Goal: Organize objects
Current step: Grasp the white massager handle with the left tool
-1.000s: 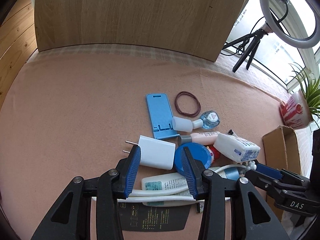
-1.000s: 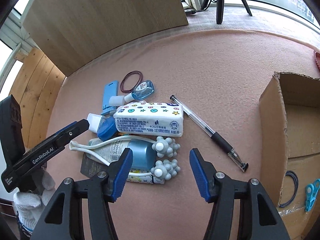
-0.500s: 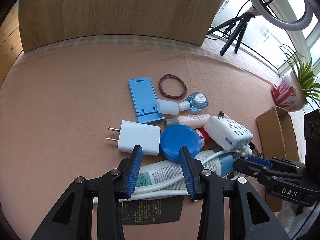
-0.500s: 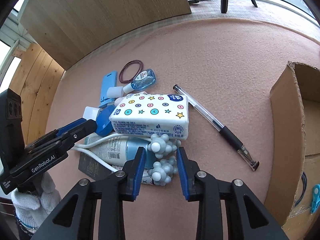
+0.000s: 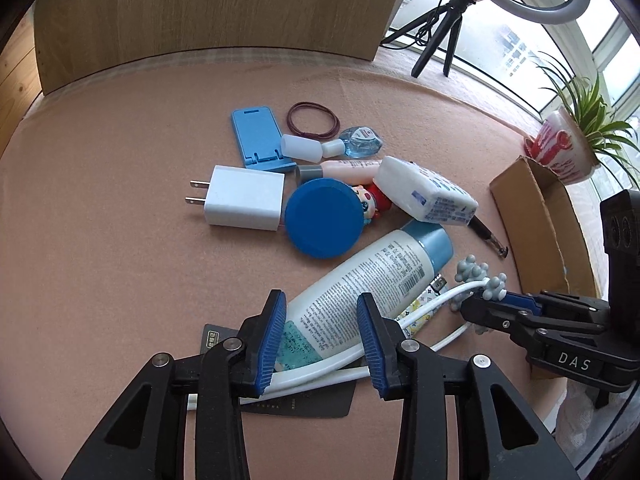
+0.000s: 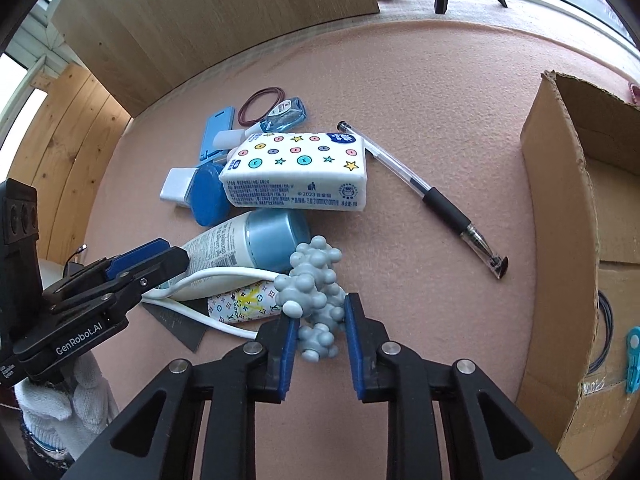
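A pile of small items lies on the pink mat. My right gripper (image 6: 319, 330) is shut on the grey knobby ends of a white massager (image 6: 316, 280); the massager also shows in the left wrist view (image 5: 478, 280). My left gripper (image 5: 320, 332) is shut on the white lotion tube with a blue cap (image 5: 372, 276), near its flat end. The tube (image 6: 256, 240) lies over the massager's white loop. A tissue pack (image 6: 298, 170), a blue round lid (image 5: 324, 222), a white charger (image 5: 242, 198) and a pen (image 6: 420, 192) lie around them.
An open cardboard box (image 6: 560, 200) stands at the right, with a blue clip (image 6: 633, 354) inside. A blue phone stand (image 5: 258, 138), a hair band (image 5: 314, 119), a small clear bottle (image 5: 360, 142), a doll (image 5: 370, 196) and a dark card (image 5: 304, 404) also lie here. A potted plant (image 5: 568, 148) stands behind the box.
Both grippers moved forward into the pile and closed. The right one closed on the massager's knobs, the left one on the lotion tube, which has turned and shifted.
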